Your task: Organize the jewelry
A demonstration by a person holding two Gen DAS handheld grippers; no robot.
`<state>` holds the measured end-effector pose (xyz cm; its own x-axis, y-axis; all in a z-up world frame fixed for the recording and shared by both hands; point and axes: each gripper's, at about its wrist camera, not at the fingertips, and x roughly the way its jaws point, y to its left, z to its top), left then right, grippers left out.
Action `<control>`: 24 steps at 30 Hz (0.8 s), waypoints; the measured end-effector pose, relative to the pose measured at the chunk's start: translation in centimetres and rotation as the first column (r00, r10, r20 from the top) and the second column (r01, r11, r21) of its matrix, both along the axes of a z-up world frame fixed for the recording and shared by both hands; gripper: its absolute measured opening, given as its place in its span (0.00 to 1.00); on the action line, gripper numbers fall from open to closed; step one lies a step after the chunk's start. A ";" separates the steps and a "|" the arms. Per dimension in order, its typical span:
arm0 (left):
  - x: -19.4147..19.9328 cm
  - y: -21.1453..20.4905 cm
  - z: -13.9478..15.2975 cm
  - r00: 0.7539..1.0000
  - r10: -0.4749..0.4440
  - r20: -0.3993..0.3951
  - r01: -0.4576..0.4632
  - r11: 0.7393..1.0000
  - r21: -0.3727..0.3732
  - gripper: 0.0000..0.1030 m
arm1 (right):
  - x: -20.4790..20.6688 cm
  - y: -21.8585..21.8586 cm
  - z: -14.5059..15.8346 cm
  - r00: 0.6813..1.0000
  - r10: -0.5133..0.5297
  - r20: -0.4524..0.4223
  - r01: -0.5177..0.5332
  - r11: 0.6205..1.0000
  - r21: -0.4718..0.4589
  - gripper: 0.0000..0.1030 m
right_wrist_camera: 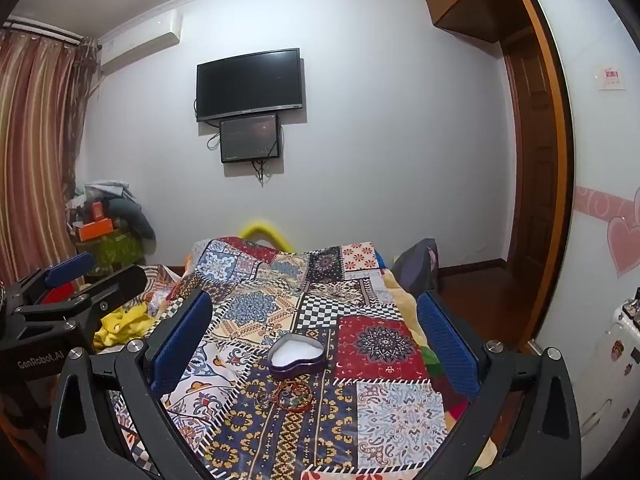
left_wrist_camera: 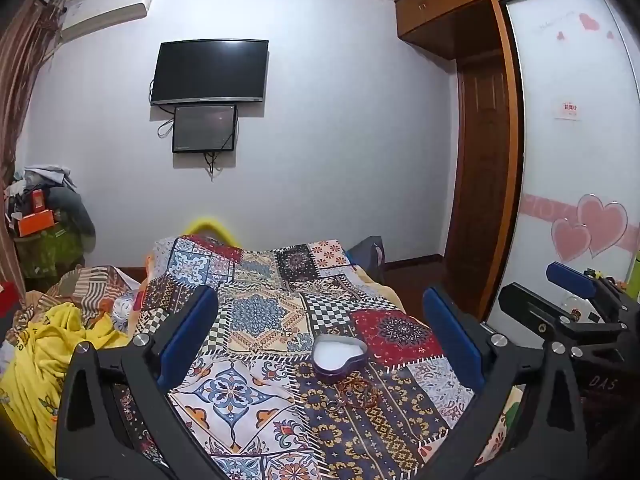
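Note:
A heart-shaped tin box (left_wrist_camera: 338, 357) with a white lining lies open on the patterned bedspread (left_wrist_camera: 256, 404); it also shows in the right wrist view (right_wrist_camera: 296, 356). A small heap of jewelry (left_wrist_camera: 354, 394), orange bead bracelets and a ring, lies just in front of the box, also seen from the right (right_wrist_camera: 289, 396). My left gripper (left_wrist_camera: 320, 332) is open and empty, held above and short of the box. My right gripper (right_wrist_camera: 316, 332) is open and empty too, beside the left one.
Crumpled yellow and striped bedding (left_wrist_camera: 60, 344) lies left of the bedspread. A wooden wardrobe and door (left_wrist_camera: 484, 200) stand at the right. A TV (left_wrist_camera: 208, 72) hangs on the far wall. A cluttered pile (right_wrist_camera: 108, 220) sits by the curtain.

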<state>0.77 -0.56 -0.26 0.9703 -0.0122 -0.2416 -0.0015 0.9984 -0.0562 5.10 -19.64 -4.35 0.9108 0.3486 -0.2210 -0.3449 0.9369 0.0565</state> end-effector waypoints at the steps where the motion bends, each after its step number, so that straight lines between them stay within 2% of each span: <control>1: 0.0 0.1 0.0 1.000 0.000 -0.001 0.000 1.000 -0.002 1.00 | 0.1 0.0 0.0 1.000 -0.001 -0.001 0.001 1.000 0.000 0.99; 24: -0.7 0.5 -0.4 1.000 0.015 0.010 -0.015 1.000 -0.002 1.00 | 0.2 -0.3 0.4 1.000 0.001 -0.001 -0.001 1.000 0.001 0.99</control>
